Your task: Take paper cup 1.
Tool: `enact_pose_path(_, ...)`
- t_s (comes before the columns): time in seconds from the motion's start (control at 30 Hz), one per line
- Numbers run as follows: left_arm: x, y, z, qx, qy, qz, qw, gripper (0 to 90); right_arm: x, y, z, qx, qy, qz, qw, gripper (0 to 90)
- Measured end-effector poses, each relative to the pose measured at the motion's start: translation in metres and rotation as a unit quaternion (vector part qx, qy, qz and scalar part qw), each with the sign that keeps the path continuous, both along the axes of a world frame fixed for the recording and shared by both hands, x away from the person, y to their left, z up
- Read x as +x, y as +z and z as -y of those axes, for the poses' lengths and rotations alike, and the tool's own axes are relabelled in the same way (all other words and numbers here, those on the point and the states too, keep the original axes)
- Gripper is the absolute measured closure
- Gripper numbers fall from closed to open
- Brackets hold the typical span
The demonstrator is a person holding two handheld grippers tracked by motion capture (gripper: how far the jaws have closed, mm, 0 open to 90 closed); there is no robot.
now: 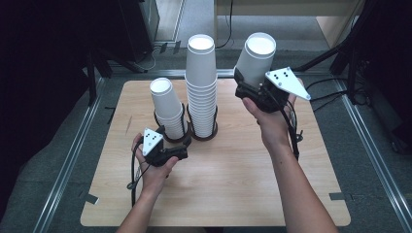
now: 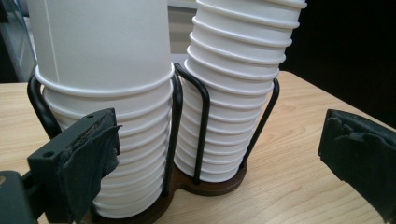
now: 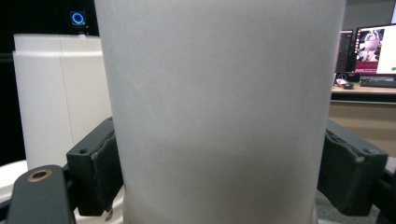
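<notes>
Wooden table has lots of bare surface in the lower half of the high view; its front and right edges are free, while the dark double holder sits centre-left toward the far edge. Short cup stack fills the left ring and the tall cup stack the right ring, the two just beside each other. Right gripper, upper right of the high view, is raised off the table with the forearm angled up from bottom right, wrist tilted left; jaws are clamped on a single paper cup, held upright-ish, leaning slightly, near the tall stack's top but apart from it. Left gripper is low at centre-left, just in front of the holder, jaws spread wide with nothing between them, one jaw close against the short stack; contact unclear.
</notes>
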State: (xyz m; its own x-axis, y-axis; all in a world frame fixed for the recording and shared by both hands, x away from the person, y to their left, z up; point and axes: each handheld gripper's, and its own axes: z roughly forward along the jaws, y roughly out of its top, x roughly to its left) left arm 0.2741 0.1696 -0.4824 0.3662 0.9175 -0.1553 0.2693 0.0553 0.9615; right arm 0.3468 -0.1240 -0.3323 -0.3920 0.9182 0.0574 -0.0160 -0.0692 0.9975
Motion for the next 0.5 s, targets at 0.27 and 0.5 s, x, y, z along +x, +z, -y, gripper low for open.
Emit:
enact_pose_path(0.27, -0.002, -0.005, 0.0, 0.008, -0.012, -0.006, 0.9999, 0.0, -0.004, -0.027, 0.012, 0.001, -0.01, -0.018, 0.9998, 13.9)
enact_pose_path(0.5, -0.002, -0.01, -0.002, -0.001, -0.017, -0.016, 0.9997, 0.0, -0.009, -0.057, 0.025, -0.006, -0.019, -0.035, 0.9992, 13.9)
